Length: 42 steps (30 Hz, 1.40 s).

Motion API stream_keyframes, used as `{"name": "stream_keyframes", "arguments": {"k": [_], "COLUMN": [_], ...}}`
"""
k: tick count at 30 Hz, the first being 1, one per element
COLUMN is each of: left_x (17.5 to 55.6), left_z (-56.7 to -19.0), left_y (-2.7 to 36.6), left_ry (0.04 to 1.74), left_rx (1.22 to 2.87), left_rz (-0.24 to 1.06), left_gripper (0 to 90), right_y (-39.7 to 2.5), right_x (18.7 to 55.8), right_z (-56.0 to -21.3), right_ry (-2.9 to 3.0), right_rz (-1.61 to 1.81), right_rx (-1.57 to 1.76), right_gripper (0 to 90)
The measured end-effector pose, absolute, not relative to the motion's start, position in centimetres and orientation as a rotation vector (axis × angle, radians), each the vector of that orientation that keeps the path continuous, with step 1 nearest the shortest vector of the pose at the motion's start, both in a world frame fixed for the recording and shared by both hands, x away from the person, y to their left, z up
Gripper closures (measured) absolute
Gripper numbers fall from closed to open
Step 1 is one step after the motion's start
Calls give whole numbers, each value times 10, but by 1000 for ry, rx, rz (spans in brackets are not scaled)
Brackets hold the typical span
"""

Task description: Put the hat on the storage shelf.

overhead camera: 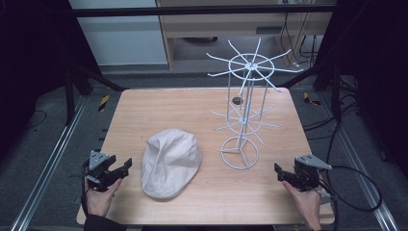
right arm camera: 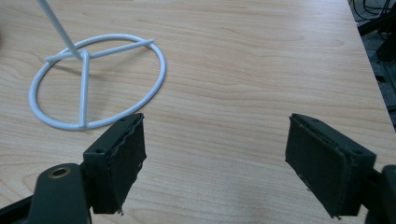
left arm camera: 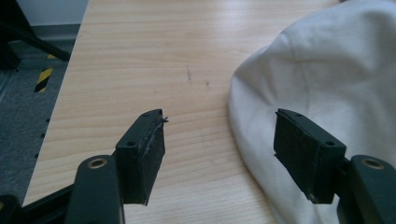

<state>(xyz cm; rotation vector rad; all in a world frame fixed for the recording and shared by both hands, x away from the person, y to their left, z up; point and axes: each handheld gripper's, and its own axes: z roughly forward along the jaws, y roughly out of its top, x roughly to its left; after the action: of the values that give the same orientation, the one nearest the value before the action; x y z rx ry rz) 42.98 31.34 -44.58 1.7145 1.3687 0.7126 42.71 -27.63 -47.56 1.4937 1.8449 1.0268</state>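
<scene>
Left gripper [left arm camera: 219, 154] beside white cap [left arm camera: 327, 79]

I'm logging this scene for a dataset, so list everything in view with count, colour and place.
cap: one, off-white fabric, lying on the near-left part of the table.
wire rack: one, white, standing right of centre on its ring base, spokes at two levels.
dark disc: one, small, on the table behind the rack; too small to identify.
table: one, light wood.
left gripper: one, black, open, at the near-left edge beside the cap.
right gripper: one, black, open, at the near-right edge.
</scene>
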Motion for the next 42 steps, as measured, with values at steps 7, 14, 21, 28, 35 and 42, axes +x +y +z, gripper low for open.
{"name": "stream_keyframes", "arguments": {"k": [7, 14, 21, 28, 35, 42], "left_x": [424, 420, 417, 417, 419, 427], "left_z": [-432, -420, -409, -398, -388, -378], "left_y": [306, 294, 280, 264, 258, 250], "left_ry": [1326, 1291, 1253, 1201, 1183, 1186], "left_rx": [1700, 1694, 1712, 1754, 1766, 1759], "left_rz": [725, 717, 737, 742, 753, 776], "left_gripper": [343, 341, 324, 297, 291, 290], "right_y": [-273, -272, -271, -271, -271, -270], "right_x": [428, 427, 426, 424, 423, 423], "right_z": [-476, -474, -473, -472, -473, -474], "right_ry": [1863, 1872, 1872, 1859, 1868, 1889], "right_rz": [1012, 999, 998, 1015, 1000, 995], "right_rx": [1475, 1465, 1463, 1467, 1451, 1442], "right_gripper": [209, 222, 245, 261, 274, 268]}}
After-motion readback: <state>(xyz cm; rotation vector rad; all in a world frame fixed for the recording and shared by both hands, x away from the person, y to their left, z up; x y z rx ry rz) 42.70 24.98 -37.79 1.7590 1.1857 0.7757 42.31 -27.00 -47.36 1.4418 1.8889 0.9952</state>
